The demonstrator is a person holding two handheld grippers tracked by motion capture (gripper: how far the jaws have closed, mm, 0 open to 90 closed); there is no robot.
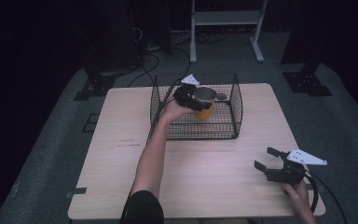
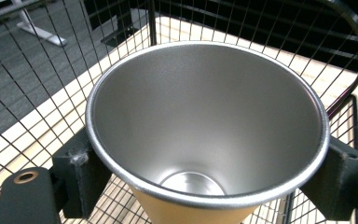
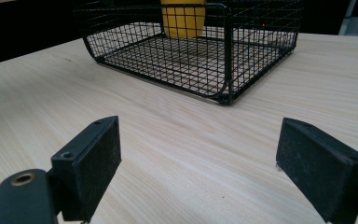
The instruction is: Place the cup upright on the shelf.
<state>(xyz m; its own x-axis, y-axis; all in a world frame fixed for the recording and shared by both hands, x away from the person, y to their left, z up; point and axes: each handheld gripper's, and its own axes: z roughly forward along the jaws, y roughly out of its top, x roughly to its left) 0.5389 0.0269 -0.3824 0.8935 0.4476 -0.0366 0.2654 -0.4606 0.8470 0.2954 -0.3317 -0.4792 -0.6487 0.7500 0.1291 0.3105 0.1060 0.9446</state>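
A yellow cup (image 1: 204,101) with a bare steel inside (image 2: 205,116) hangs upright inside the black wire basket (image 1: 235,100). My left gripper (image 1: 189,97) is shut on the cup, its pads (image 2: 81,172) pressing the wall just under the rim on both sides. In the right gripper view the cup (image 3: 182,17) shows through the basket's mesh (image 3: 223,56); whether it touches the basket floor I cannot tell. My right gripper (image 1: 266,157) rests low at the table's near right, open, its jaws wide apart with nothing but bare wood between them (image 3: 198,172).
The light wooden table (image 1: 121,158) has free room in front of the basket and on its left half. A small round dark object (image 1: 221,96) lies on the basket floor behind the cup. Beyond the table stand a white frame (image 1: 226,18) and cables on the floor.
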